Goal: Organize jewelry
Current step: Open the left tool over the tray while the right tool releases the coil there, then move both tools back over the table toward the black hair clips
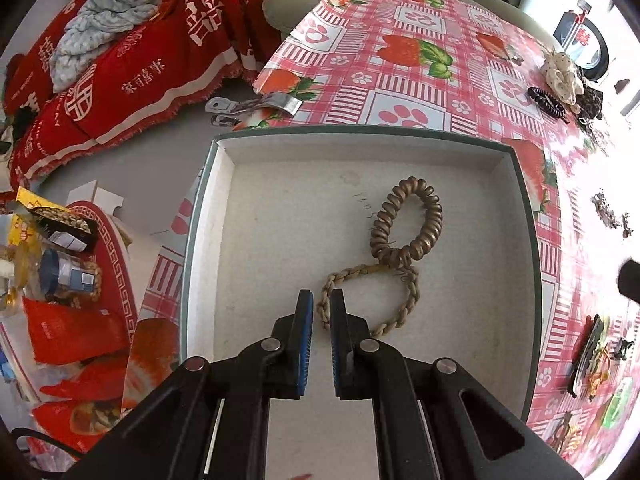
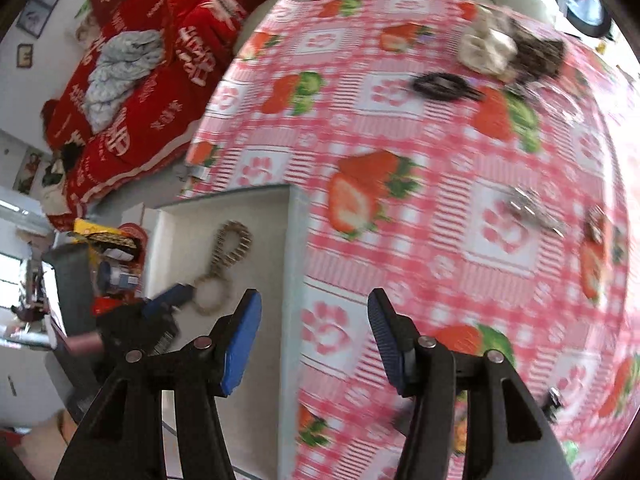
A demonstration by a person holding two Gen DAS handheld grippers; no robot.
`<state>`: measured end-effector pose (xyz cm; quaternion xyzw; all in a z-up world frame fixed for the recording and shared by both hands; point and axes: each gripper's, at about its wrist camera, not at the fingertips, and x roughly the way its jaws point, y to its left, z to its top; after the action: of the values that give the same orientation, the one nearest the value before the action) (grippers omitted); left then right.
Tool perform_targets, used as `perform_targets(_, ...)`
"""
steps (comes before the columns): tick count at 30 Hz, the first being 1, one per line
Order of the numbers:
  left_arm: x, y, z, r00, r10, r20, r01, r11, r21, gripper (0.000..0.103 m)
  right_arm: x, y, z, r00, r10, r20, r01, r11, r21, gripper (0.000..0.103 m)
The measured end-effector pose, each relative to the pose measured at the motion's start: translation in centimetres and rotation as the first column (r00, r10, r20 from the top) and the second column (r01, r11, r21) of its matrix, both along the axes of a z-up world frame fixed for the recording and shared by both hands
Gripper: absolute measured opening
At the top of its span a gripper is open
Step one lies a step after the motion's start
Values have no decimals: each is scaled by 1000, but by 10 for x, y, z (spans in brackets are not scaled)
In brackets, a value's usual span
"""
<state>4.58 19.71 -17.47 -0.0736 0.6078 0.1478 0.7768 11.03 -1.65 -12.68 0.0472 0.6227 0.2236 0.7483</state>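
Note:
A shallow white box (image 1: 360, 133) stands on the strawberry tablecloth (image 1: 420, 80). On its floor lie a bronze coil bracelet (image 1: 434, 220) and a tan braided cord loop (image 1: 412, 298), touching each other. My left gripper (image 1: 321, 300) points down into the box, shut on the left end of the braided cord. In the right wrist view the box (image 2: 297, 240), the coil bracelet (image 2: 245, 246), the braided loop (image 2: 210, 312) and the left gripper (image 2: 176, 296) sit at the lower left. My right gripper (image 2: 314, 296) hangs open over the box's right wall, with nothing between its fingers.
More pieces lie on the table: a cream scrunchie (image 1: 560, 76), a black beaded band (image 1: 546, 102), small metal pieces (image 1: 612, 216), hair clips (image 1: 588, 360), a silver clip (image 2: 532, 208). A red-draped sofa (image 1: 140, 60) and a cluttered red tray (image 1: 112, 248) lie left of the table.

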Motion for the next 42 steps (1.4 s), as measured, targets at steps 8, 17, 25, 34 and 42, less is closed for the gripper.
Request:
perform_targets(8,-2,-6,6,1000,-5,17,4,999,52,103,-18,-53,-3,996,-89,-24,89,996,-20,60)
perform_targets(17,-2,-37,22,998,-66,11,66,996,59,103,-34,-104,0,983,-183,-28,181,982,-60,66)
perform_targets(25,6,-90,38,980,-198,25,198,980,19,103,-53,-160,-3,959,-280,-32,275,955,-114,66)
perform_targets(34,18,-173,43,912,-409,41,410,912,-13,103,-70,-206,-14,930,-363,-55,350,922,-164,66)
perform_targets(42,17,-211,23,867,-498,-8,497,867,-40,103,-78,-221,-23,929,-365,-63,348,918,-189,66)
